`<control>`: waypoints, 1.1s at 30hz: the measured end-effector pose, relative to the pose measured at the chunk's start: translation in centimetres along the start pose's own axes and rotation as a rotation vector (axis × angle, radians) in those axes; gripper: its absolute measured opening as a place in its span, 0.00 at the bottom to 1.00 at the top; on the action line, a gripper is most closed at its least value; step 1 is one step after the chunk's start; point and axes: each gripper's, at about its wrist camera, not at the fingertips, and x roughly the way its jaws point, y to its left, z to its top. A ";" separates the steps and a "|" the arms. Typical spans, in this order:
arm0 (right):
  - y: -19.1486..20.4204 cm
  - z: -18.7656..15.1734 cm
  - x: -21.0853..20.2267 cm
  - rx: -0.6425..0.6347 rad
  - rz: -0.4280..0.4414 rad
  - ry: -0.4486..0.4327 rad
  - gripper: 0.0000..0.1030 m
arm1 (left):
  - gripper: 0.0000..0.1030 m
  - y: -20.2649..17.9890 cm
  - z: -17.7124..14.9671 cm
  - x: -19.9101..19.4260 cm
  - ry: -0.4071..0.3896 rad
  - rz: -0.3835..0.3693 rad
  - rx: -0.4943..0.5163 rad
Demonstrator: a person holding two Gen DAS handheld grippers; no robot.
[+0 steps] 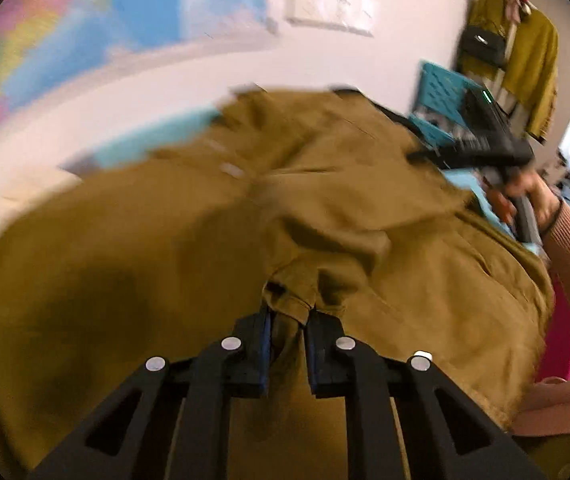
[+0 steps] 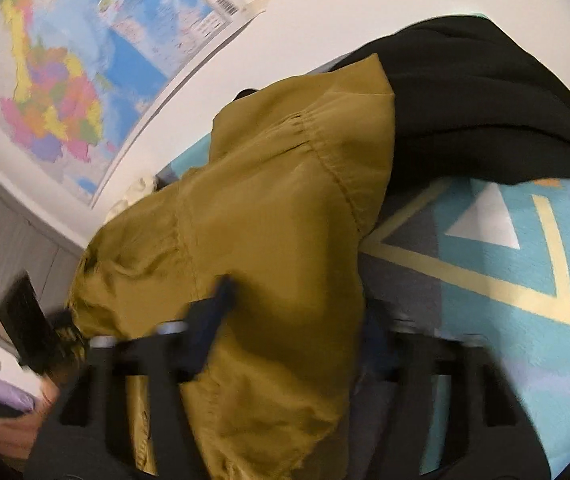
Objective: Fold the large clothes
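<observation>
A large olive-brown garment [image 1: 245, 216] fills the left wrist view, bunched and lifted. My left gripper [image 1: 288, 320] is shut on a fold of its edge. The right gripper [image 1: 481, 148] shows at the far right of that view, held in a hand. In the right wrist view the same garment [image 2: 277, 240] drapes over and between my right gripper [image 2: 297, 320]. Its fingers [image 2: 213, 320] stand wide apart, blurred, with cloth lying across the gap.
A teal patterned mat [image 2: 505, 272] lies under the clothes. A black garment [image 2: 477, 96] lies beyond the olive one. A coloured map [image 2: 69, 92] hangs on the white wall. A teal crate [image 1: 441, 96] and hanging clothes [image 1: 533, 68] stand at the right.
</observation>
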 end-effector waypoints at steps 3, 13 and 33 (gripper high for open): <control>0.8 0.3 -0.6 -0.061 -0.042 -0.032 0.04 | 0.17 1.9 0.6 -1.7 -0.032 0.117 0.007; -1.5 -0.4 -0.5 -0.003 -0.125 -0.017 0.08 | 0.82 6.3 -2.6 0.2 0.017 0.013 -0.200; 4.0 0.3 -4.5 -0.115 -0.206 -0.173 0.27 | 0.17 3.4 -0.5 1.4 -0.019 0.127 -0.104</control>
